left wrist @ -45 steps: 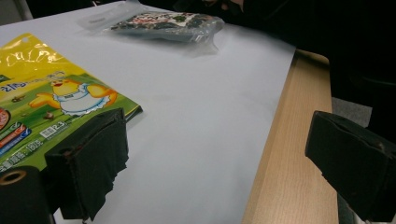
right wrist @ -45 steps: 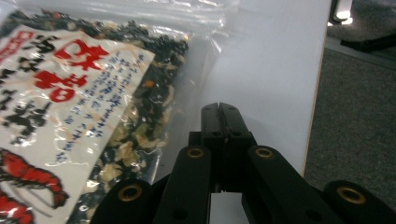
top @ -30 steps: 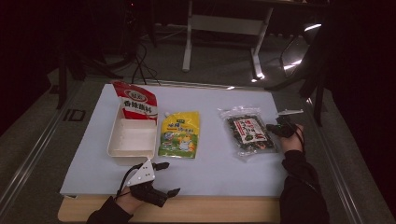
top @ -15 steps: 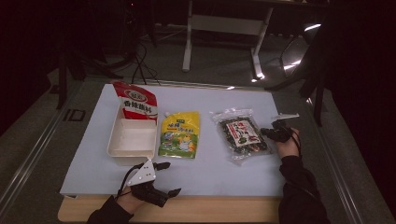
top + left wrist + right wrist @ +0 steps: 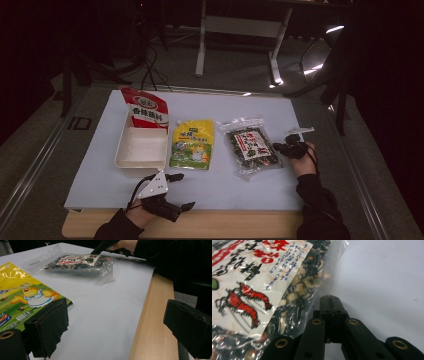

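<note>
A clear bag of dried seaweed with a red-and-white label [image 5: 250, 147] [image 5: 262, 290] [image 5: 80, 262] lies right of centre on the white mat. My right gripper [image 5: 277, 148] [image 5: 329, 300] is shut, and its tips rest against the bag's right edge. I cannot tell whether they pinch the film. My left gripper [image 5: 182, 190] [image 5: 117, 307] stands open near the front edge with nothing between its jaws, just below a yellow pouch [image 5: 192, 145] [image 5: 22, 297].
A white tray [image 5: 140, 165] sits left of the yellow pouch, with a red-and-white pouch [image 5: 146, 111] propped at its far end. The wooden table edge [image 5: 225, 220] runs along the front of the mat. Dark floor and table legs lie beyond.
My right gripper has slid to the left, and the seaweed bag has shifted left with it, closer to the yellow pouch. The left gripper has stayed where it was.
</note>
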`<state>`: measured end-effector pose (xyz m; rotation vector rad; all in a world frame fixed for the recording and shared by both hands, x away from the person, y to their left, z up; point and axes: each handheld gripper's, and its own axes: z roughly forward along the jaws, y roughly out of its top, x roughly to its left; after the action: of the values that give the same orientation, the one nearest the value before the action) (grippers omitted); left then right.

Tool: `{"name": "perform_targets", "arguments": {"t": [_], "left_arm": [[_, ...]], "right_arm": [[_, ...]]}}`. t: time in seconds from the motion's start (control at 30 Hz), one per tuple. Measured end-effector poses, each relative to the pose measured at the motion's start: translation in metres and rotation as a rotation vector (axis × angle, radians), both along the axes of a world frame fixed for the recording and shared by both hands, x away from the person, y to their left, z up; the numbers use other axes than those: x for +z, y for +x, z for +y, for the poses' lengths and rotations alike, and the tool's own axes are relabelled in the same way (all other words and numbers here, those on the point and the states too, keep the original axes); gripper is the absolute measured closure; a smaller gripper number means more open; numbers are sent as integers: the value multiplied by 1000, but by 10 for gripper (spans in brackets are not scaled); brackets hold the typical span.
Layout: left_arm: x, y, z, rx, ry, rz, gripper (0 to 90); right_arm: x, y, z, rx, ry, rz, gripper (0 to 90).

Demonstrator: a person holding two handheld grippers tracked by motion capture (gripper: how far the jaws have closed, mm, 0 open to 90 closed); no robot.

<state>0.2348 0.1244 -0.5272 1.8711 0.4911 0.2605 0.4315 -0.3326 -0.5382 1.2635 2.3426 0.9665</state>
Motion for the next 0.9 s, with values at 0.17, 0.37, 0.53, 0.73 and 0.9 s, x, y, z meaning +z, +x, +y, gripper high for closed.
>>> {"name": "perform_targets", "arguments": {"t": [0.17, 0.37, 0.53, 0.73, 0.9], "left_arm": [[0, 0, -1, -3, 1, -1, 66], [0, 1, -1, -6, 0, 1, 66], [0, 1, -2, -14, 5, 3, 66], [0, 2, -3, -18, 4, 3, 66], [0, 2, -4, -23, 6, 2, 66]], "right_arm": [[0, -9, 7, 27, 4, -1, 900], [-3, -20, 12, 45, 44, 4, 900], [-3, -31, 14, 58, 57, 8, 900], [2, -41, 27, 94, 35, 5, 900], [1, -46, 35, 116, 30, 11, 900]]}}
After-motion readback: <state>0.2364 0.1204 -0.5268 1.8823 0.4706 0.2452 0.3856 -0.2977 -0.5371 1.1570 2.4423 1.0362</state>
